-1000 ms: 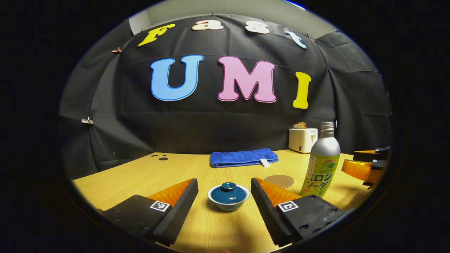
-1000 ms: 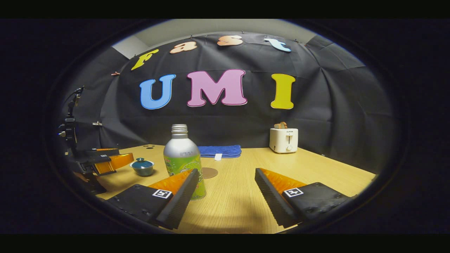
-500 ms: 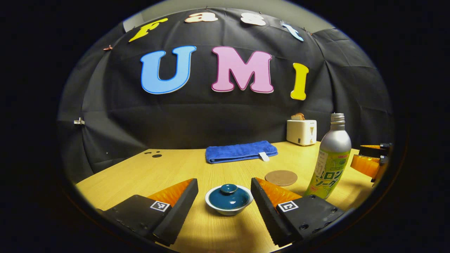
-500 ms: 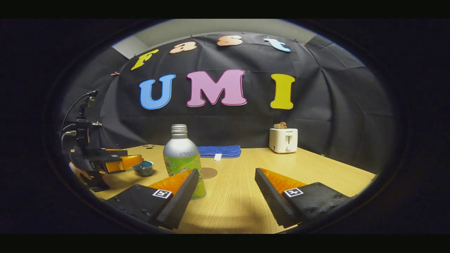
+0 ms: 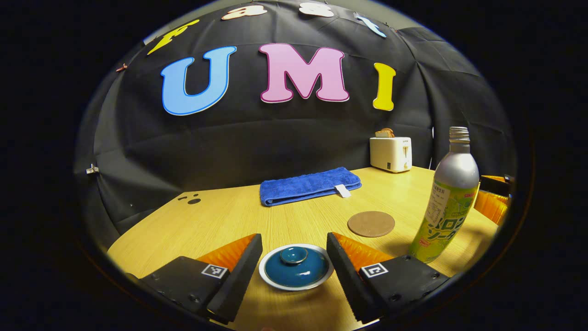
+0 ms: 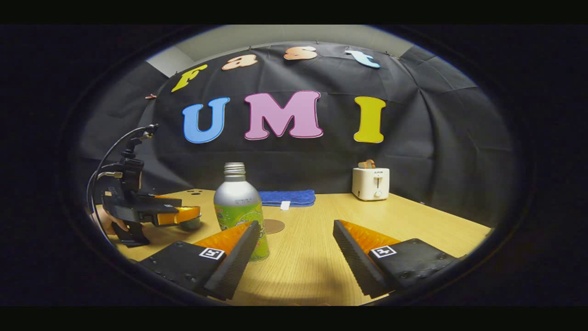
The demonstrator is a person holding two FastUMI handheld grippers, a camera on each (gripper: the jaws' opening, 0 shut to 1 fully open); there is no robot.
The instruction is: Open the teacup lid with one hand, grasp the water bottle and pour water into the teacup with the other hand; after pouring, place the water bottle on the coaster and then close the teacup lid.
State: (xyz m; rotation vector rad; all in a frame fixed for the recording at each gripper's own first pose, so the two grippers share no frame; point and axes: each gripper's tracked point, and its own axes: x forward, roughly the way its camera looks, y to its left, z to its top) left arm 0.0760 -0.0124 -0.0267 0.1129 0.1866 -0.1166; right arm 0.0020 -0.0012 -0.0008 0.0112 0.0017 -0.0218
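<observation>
A small white teacup (image 5: 296,272) with a dark teal lid (image 5: 294,265) sits on the wooden table (image 5: 294,220). My left gripper (image 5: 294,257) is open, its fingers on either side of the cup and above it. A silver and green water bottle (image 5: 444,202), uncapped, stands to the right. The round brown coaster (image 5: 371,223) lies between cup and bottle, farther back. In the right gripper view the bottle (image 6: 238,209) stands just beyond the left finger of my open right gripper (image 6: 294,250). There the left gripper (image 6: 177,216) hides most of the teacup (image 6: 189,225).
A folded blue towel (image 5: 308,185) lies at the back of the table. A white toaster (image 5: 390,153) with bread in it stands at the back right. The black cloth wall closes off the back.
My left gripper has moved forward and down over the teacup, which now sits between its fingers. The right gripper has stayed still.
</observation>
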